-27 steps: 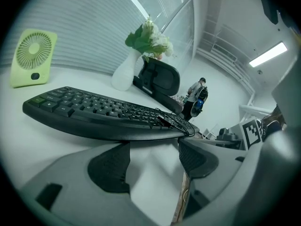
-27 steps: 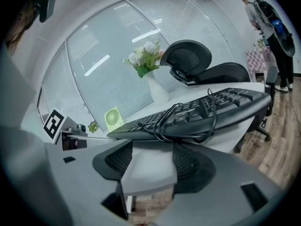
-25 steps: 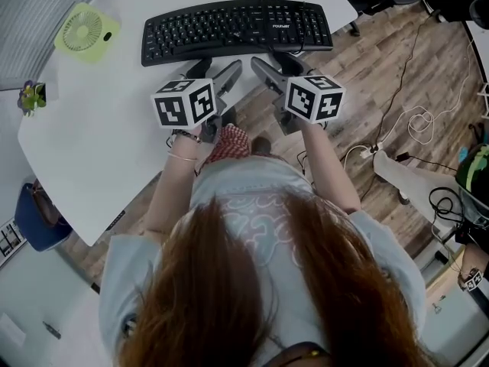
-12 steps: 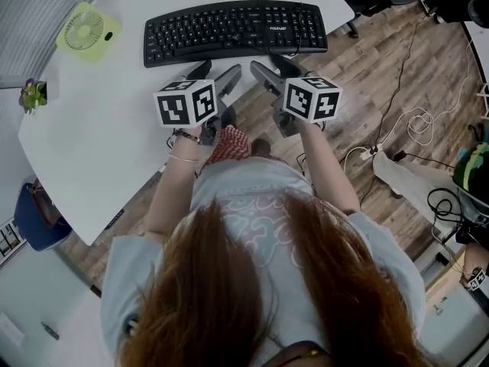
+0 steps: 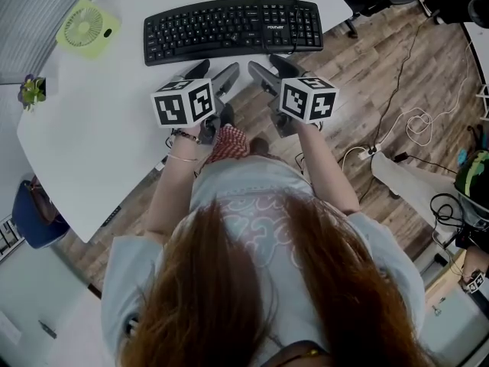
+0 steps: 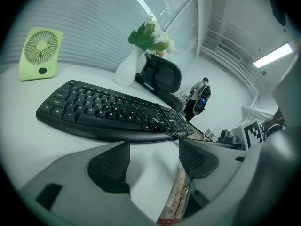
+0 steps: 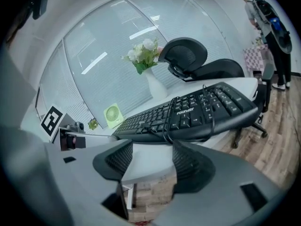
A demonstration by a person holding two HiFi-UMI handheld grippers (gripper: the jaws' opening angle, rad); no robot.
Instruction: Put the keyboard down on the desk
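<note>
left tool (image 5: 214,73), right tool (image 5: 269,68): jaws apart, before flat black keyboard (image 5: 229,29) on desk (image 5: 107,136)

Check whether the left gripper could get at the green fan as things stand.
Probably yes. The left gripper is open and empty, and the fan stands on bare desk past the left end of the keyboard, with nothing in front of it. The reach looks long, though.
</note>
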